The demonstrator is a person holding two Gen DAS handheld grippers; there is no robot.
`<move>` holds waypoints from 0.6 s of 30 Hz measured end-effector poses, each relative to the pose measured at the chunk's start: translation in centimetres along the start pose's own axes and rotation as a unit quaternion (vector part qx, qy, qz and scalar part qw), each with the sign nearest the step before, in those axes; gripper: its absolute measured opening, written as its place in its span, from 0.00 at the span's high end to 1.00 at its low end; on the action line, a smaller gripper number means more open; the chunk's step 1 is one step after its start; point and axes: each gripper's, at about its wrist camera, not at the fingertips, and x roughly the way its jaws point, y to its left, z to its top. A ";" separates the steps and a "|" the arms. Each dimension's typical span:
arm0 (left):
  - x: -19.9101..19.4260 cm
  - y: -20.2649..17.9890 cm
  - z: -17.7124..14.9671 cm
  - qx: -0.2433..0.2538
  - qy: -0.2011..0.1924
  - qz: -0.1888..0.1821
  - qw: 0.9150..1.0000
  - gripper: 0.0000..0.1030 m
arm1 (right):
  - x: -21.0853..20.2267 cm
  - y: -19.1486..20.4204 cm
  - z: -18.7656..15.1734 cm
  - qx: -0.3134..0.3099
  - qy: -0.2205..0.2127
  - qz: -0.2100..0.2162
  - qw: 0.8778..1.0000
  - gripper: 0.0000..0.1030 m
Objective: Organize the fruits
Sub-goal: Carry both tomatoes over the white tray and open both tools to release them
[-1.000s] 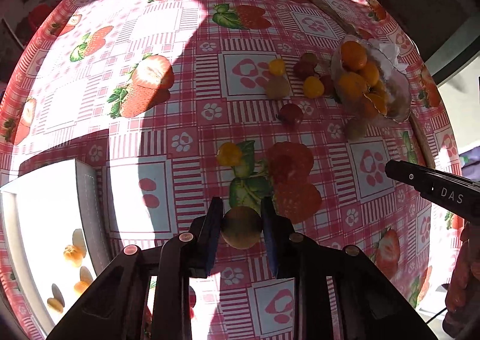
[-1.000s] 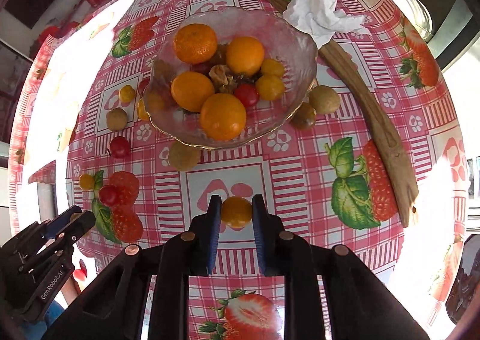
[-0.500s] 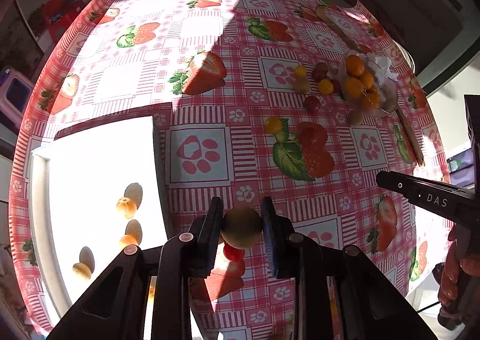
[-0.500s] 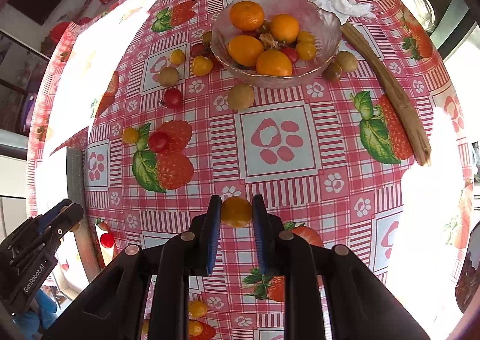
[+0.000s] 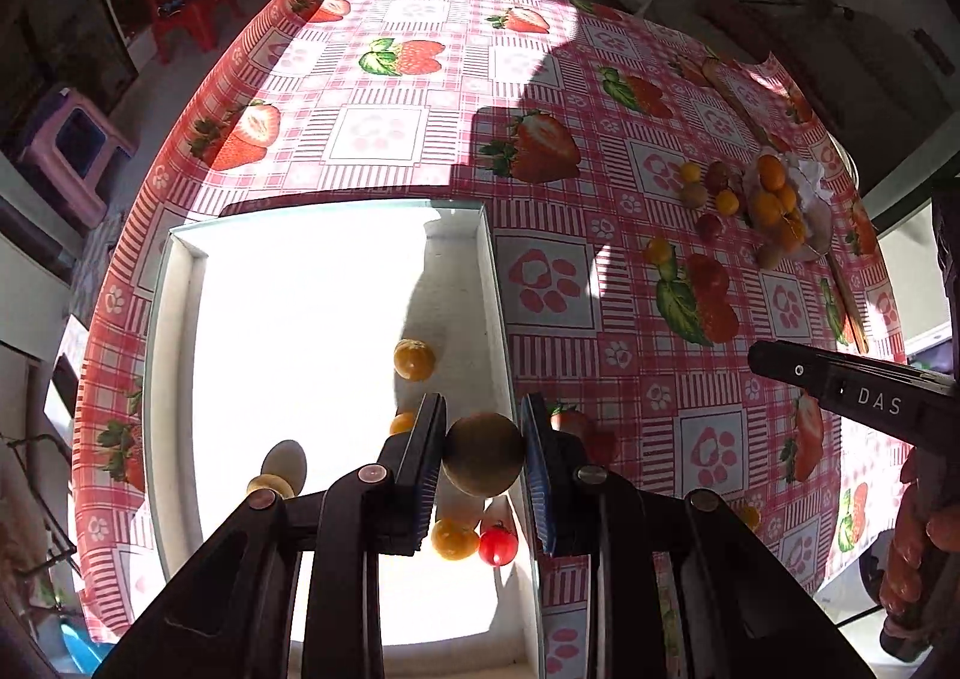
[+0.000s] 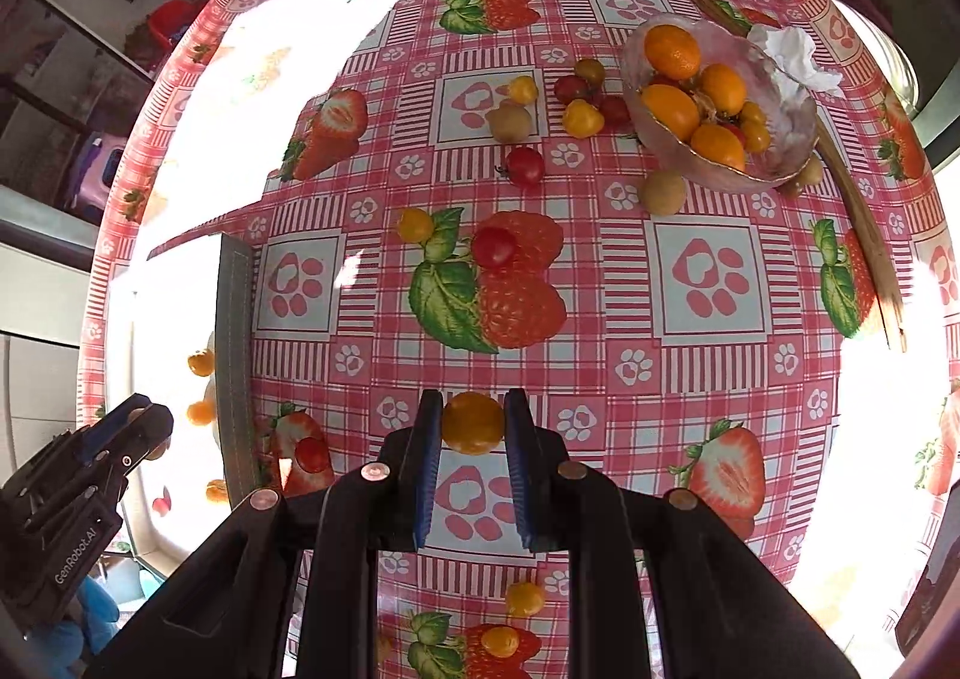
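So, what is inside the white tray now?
The tray holds several small yellow-orange fruits and one red tomato. The left claw, shut on a brown fruit, covers part of the tray.

brown fruit [image 5: 483,462], orange fruit [image 6: 472,422], both gripped

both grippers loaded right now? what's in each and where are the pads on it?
Yes. Left gripper pinches a round brownish-green fruit across its sides, above the white tray. Right gripper pinches a small round orange fruit, also at its sides.
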 end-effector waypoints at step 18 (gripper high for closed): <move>2.9 9.9 1.9 -0.056 0.004 0.057 0.997 0.73 | 3.7 13.7 3.1 -0.088 0.025 0.056 0.994 0.78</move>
